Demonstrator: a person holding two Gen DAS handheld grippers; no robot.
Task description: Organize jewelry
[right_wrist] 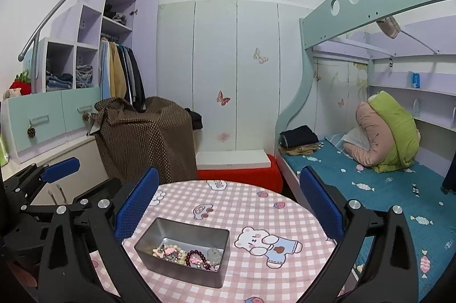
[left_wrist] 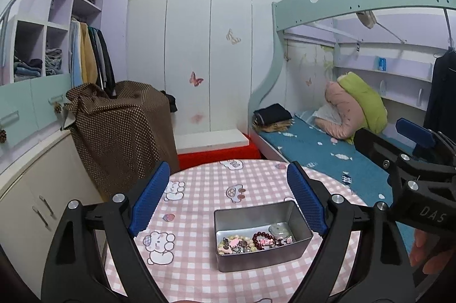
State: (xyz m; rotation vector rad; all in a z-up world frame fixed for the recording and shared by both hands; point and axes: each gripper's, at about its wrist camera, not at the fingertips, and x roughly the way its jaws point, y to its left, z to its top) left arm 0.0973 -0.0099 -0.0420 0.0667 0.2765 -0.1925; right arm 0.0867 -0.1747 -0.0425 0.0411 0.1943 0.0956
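Table (left_wrist: 199, 268) first: your round pink-checked top carries the metal tin (left_wrist: 260, 254) near its middle, with the jewelry (left_wrist: 250, 241) heaped inside. Left gripper (left_wrist: 228, 200) and right gripper (right_wrist: 229, 206) both hover spread wide, empty. Reaching in carelessly, you could snag tangled beads and tip the tin.

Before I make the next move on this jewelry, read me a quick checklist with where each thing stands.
1. Left gripper open, nothing between its pads: ok.
2. Right gripper open and empty: ok.
3. Metal tin upright on the checked tablecloth: ok.
4. Jewelry, including the dark red bead bracelet, inside the tin: ok.
5. No loose jewelry on the visible tablecloth: ok.
6. Lid for the tin: cannot tell, none in view.
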